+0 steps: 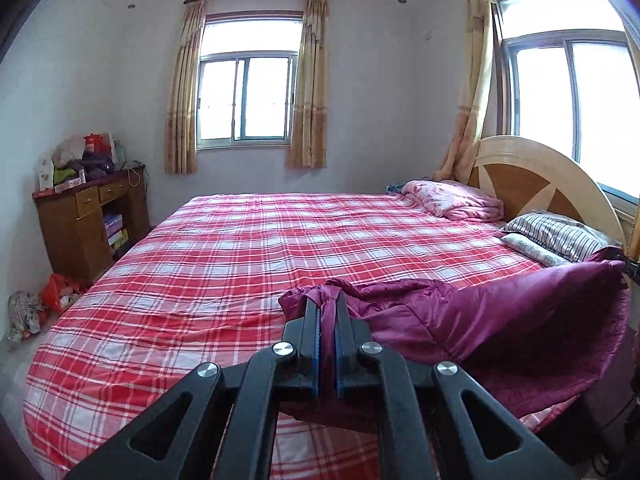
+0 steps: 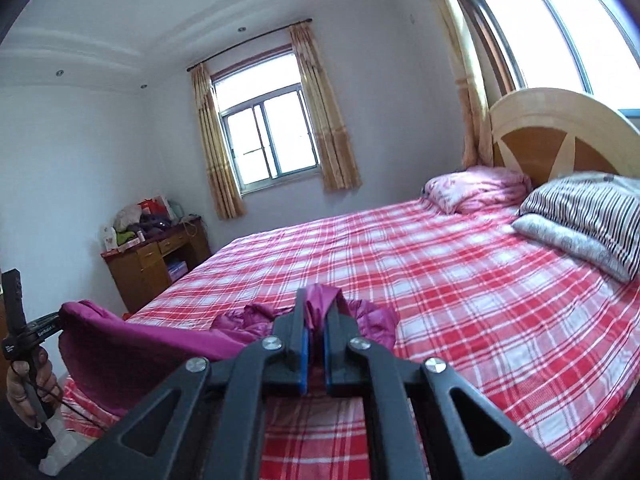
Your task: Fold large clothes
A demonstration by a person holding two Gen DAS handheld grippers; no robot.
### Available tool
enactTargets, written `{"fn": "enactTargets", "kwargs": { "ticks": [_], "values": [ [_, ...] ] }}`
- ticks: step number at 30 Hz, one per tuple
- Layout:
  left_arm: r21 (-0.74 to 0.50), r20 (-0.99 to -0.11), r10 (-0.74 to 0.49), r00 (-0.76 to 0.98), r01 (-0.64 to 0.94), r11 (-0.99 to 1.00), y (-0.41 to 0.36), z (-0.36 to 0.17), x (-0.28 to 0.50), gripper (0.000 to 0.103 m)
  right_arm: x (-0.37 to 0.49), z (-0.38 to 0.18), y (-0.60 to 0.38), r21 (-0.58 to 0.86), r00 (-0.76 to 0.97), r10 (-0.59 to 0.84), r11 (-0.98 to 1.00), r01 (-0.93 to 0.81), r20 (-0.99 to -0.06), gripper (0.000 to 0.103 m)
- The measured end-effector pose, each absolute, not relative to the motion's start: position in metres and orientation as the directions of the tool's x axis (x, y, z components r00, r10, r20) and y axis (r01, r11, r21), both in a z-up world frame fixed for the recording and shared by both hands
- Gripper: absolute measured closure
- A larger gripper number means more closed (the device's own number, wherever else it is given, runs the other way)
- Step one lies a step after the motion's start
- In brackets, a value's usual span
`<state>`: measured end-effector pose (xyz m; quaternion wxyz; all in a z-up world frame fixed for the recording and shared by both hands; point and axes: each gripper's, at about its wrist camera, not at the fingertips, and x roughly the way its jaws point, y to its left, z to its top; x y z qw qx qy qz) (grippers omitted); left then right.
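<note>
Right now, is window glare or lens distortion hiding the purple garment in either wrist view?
Left wrist view: windows blown out white, yet the purple garment in the left gripper stays sharp. Right wrist view: same glare above, the garment clear in the right gripper; fisheye bends the bed edges.

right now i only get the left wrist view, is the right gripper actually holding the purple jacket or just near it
Observer: The right gripper is shut on a bunched edge of the purple jacket; cloth sticks up between its fingers.
Operator: how near is it to the pillows
Observer: The striped pillow lies off to its right, with bare plaid sheet between.
Operator: can you see my left hand from there
Observer: Yes, the left hand grips the handle at the far left, and the jacket hangs stretched toward it from the left gripper.
</note>
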<state>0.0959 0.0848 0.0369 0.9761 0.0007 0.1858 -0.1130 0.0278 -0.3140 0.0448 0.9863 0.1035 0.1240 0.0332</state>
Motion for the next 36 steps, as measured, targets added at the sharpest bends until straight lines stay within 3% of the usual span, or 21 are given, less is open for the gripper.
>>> {"fn": "enactTargets", "kwargs": {
  "ticks": [13, 23, 26, 27, 28, 29, 30, 31, 32, 33, 36],
  "values": [
    [0.093, -0.561, -0.031, 0.827, 0.101, 0.99, 0.048, -0.058, 0.319, 0.098, 0.22, -0.003, -0.317, 0.138, 0.926, -0.062, 0.983, 0.121, -0.372, 0.096],
    [0.22, -0.646, 0.081, 0.759, 0.084, 0.972, 0.014, -0.133, 0.411, 0.094, 0.318, -0.071, -0.327, 0.086, 0.844, -0.13, 0.975, 0.203, -0.521, 0.096],
    [0.214, -0.661, 0.092, 0.745, 0.07, 0.974, 0.012, -0.14, 0.411, 0.093, 0.328, -0.091, -0.329, 0.075, 0.822, -0.139, 0.974, 0.214, -0.552, 0.093],
    [0.214, -0.652, 0.095, 0.752, 0.062, 0.975, 0.014, -0.138, 0.408, 0.092, 0.329, -0.093, -0.33, 0.073, 0.821, -0.151, 0.971, 0.227, -0.55, 0.079],
    [0.213, -0.64, 0.101, 0.762, 0.049, 0.976, 0.014, -0.133, 0.403, 0.087, 0.33, -0.097, -0.332, 0.072, 0.818, -0.164, 0.967, 0.242, -0.551, 0.067],
    [0.203, -0.626, 0.104, 0.773, 0.033, 0.979, 0.018, -0.127, 0.4, 0.077, 0.33, -0.098, -0.334, 0.08, 0.818, -0.17, 0.964, 0.254, -0.549, 0.044],
    [0.187, -0.611, 0.109, 0.784, 0.009, 0.982, 0.023, -0.119, 0.397, 0.067, 0.331, -0.099, -0.335, 0.092, 0.822, -0.176, 0.96, 0.266, -0.542, 0.037],
    [0.178, -0.595, 0.128, 0.793, -0.026, 0.984, 0.028, -0.11, 0.396, 0.037, 0.332, -0.1, -0.336, 0.09, 0.819, -0.185, 0.957, 0.276, -0.543, 0.037],
    [0.168, -0.571, 0.154, 0.806, -0.068, 0.983, 0.034, -0.1, 0.394, 0.014, 0.334, -0.102, -0.336, 0.083, 0.812, -0.188, 0.957, 0.278, -0.553, 0.037],
    [0.15, -0.539, 0.169, 0.825, -0.103, 0.983, 0.041, -0.09, 0.391, 0.009, 0.336, -0.103, -0.335, 0.082, 0.809, -0.184, 0.958, 0.275, -0.558, 0.037],
    [0.155, -0.488, 0.209, 0.847, -0.151, 0.976, 0.044, -0.069, 0.382, 0.008, 0.338, -0.102, -0.331, 0.06, 0.807, -0.199, 0.959, 0.278, -0.556, 0.037]
  ]
}}
